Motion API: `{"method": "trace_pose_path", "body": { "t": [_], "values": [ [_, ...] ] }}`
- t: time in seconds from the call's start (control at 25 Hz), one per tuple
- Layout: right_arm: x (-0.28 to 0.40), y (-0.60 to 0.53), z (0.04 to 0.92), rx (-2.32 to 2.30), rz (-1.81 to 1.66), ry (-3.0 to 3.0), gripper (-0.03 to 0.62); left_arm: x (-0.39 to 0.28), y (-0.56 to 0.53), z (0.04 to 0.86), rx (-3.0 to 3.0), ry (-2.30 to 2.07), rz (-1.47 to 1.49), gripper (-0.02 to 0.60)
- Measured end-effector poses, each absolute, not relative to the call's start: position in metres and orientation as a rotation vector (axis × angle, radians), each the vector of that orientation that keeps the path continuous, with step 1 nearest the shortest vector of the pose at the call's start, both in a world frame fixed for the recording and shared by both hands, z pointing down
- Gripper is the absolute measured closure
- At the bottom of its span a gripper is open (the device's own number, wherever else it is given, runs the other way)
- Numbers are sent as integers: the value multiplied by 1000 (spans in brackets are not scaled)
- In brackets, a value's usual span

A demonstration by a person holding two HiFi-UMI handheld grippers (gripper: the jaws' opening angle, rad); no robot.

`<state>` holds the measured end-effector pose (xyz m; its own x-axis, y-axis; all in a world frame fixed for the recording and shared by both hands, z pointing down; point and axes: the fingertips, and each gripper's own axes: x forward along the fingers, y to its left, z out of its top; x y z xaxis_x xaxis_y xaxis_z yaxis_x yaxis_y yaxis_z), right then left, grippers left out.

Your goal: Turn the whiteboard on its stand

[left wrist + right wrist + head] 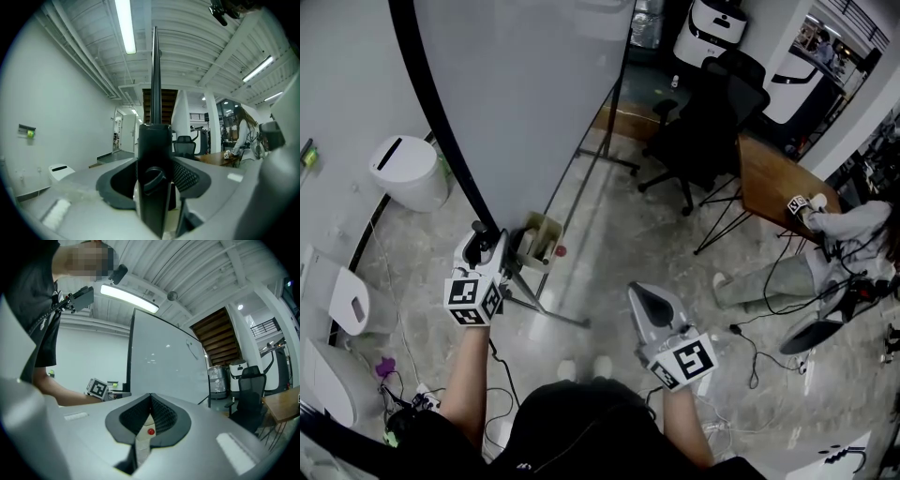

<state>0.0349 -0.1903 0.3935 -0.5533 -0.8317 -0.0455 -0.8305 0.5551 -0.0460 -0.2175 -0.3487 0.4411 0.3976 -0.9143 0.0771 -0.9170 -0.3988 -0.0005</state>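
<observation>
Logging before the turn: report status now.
Left tongs shut on whiteboard frame edge. Right tongs shut, empty, off the board. Office chair near far edge, may foul the swing.

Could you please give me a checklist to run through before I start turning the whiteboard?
1. Left tool clamped on the black frame of the whiteboard: ok.
2. Right tool free, jaws together on nothing: ok.
3. Office chair clear of the board's swing: cannot tell.
4. Stand feet steady on the floor: cannot tell.
5. Tray contents secured: cannot tell.
</observation>
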Motion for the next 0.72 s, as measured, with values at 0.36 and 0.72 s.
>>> {"method": "trace_pose_path", "body": {
  "t": [0.36,0.72],
  "values": [
    [22,-187,395,-1458,-25,2704,586,-218,-342,393,2706,-1709,12,293],
    [28,-186,386,-1489,3,2659,586,-197,-310,315,2855,-1798,-129,318]
  ]
}}
